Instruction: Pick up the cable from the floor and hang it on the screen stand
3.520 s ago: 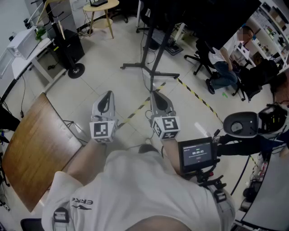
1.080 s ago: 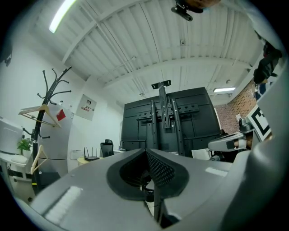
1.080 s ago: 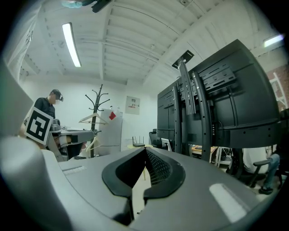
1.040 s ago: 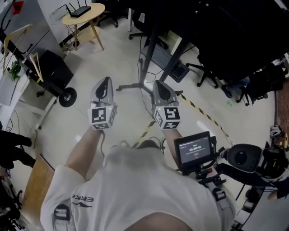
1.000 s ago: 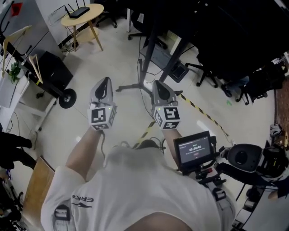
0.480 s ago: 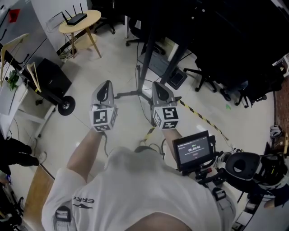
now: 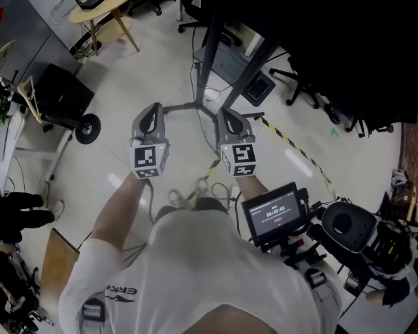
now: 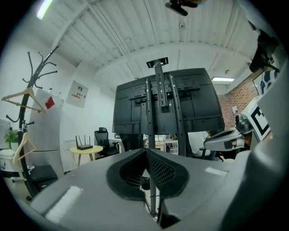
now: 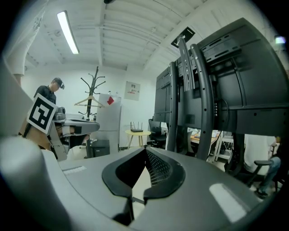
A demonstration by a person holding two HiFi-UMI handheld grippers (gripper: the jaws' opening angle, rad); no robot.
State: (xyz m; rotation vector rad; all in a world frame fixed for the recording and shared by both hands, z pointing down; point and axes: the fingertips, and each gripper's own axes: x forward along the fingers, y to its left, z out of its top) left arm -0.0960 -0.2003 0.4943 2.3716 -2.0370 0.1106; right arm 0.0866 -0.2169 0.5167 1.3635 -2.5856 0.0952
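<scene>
A pale cable [image 7: 186,194] lies in loops on the floor just in front of my body, partly hidden by my shirt. The black screen stand [image 7: 204,73] rises ahead, its legs spread on the tiles; its back fills the left gripper view [image 8: 162,103] and the right gripper view [image 9: 198,90]. My left gripper [image 7: 154,109] and right gripper [image 7: 226,114] are held side by side above the floor, pointing at the stand's base. Both are shut and empty. The shut jaws of the left gripper [image 8: 146,152] and the right gripper [image 9: 145,151] show nothing between them.
Yellow-black tape [image 7: 290,145] runs across the tiles to the right. A round yellow table [image 7: 98,8] and a black wheeled box [image 7: 60,98] stand at the left, office chairs behind the stand. A coat rack [image 8: 32,97] stands far left. A small monitor [image 7: 274,212] hangs at my right.
Both grippers have moved forward and lower, side by side, closer to the stand's base. The cable loops have come into view below them. The jaws stayed shut.
</scene>
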